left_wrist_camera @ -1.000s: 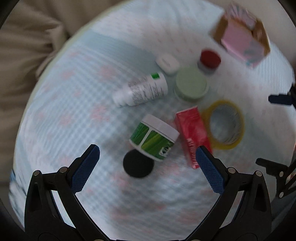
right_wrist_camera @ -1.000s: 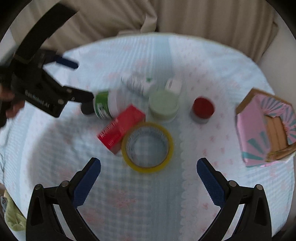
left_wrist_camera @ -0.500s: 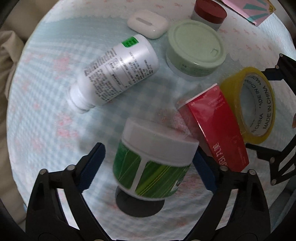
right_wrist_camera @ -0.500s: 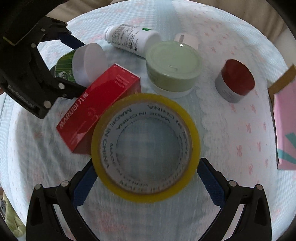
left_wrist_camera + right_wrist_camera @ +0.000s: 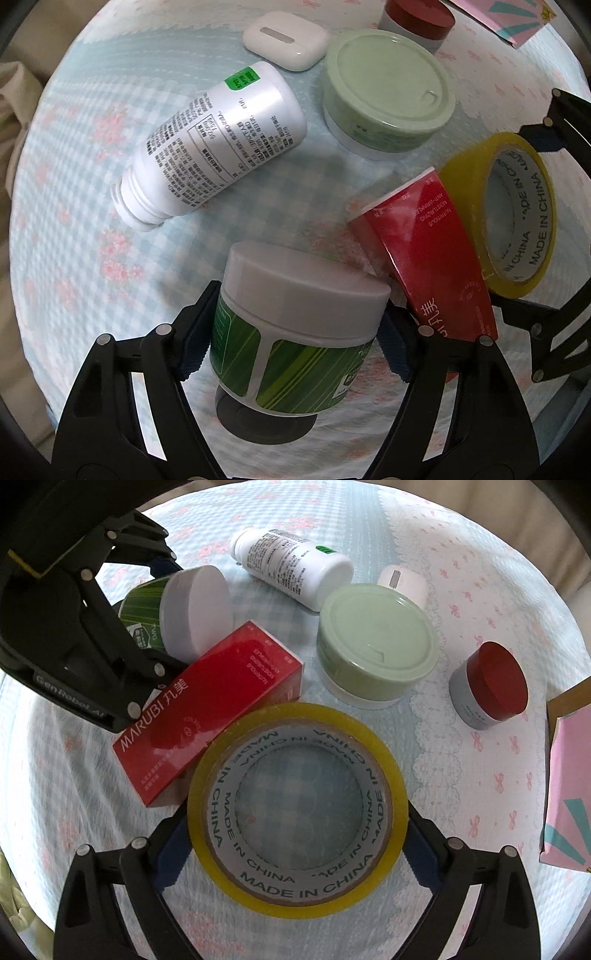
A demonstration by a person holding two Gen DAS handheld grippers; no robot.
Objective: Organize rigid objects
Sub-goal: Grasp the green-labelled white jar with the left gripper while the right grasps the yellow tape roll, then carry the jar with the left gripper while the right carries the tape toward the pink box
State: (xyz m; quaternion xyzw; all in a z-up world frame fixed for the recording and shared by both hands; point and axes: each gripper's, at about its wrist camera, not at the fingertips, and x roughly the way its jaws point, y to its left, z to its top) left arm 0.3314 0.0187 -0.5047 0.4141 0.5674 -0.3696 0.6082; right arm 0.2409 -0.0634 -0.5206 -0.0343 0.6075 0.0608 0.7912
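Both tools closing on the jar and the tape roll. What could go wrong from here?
1. The left tool is closing low on the tilted green jar; it may twist or slip.
2. The red box touches the tape roll and may get dragged as the right tool lifts.

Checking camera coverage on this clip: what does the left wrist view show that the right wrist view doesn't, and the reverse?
Only the left wrist view shows the black disc under the green jar, and the left claw's blue pads closing around that jar.

Only the right wrist view shows the right claw closing around the tape roll.

Both show the red box, white bottle and green tin.
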